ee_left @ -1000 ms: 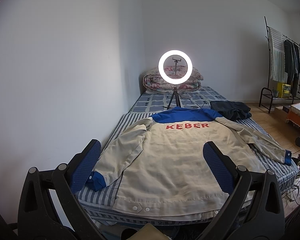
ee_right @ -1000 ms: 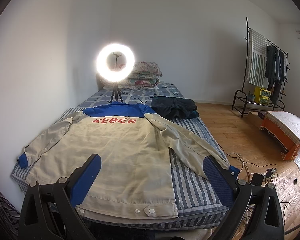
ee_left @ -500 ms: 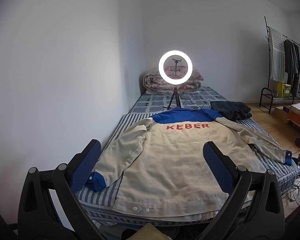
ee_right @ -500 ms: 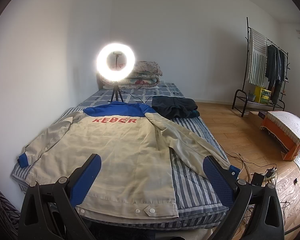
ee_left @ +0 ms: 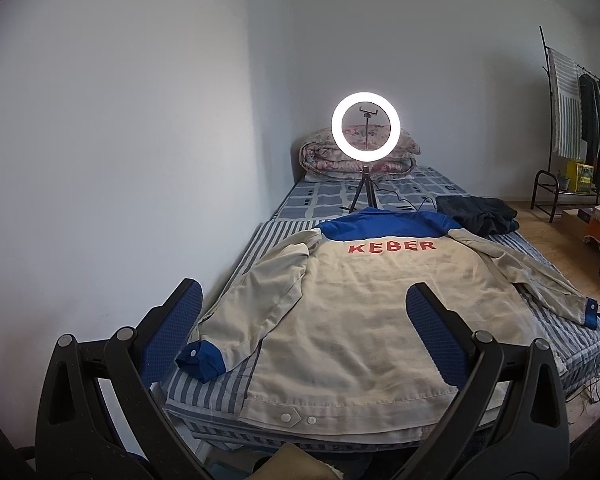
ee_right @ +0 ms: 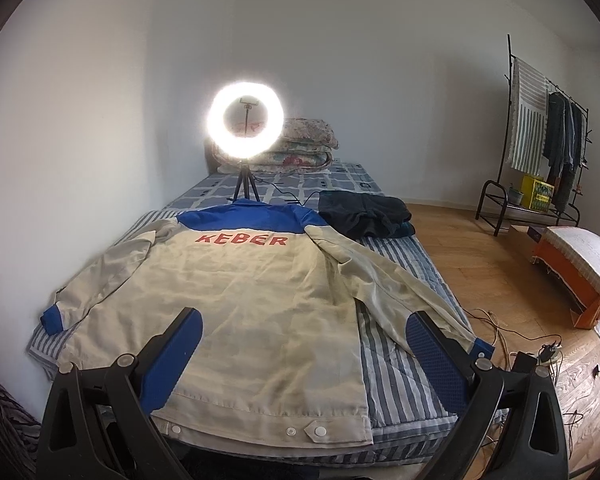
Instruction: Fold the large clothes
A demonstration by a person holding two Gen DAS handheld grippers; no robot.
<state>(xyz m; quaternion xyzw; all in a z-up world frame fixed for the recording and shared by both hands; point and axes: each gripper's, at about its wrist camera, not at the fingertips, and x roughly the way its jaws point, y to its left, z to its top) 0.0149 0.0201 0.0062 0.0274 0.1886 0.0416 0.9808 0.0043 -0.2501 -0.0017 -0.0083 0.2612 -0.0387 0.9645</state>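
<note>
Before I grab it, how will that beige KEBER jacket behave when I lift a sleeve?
The jacket lies flat with soft wrinkles, so it is probably floppy and will drape. The right sleeve trails toward the bed edge, so it may slide off. Both grippers, left and right, are open, apart from it.

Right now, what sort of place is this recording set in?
Most likely a bedroom in a home: a jacket lies spread on a bed, folded quilts are stacked at its far end, and a clothes rack stands by the wall.
</note>
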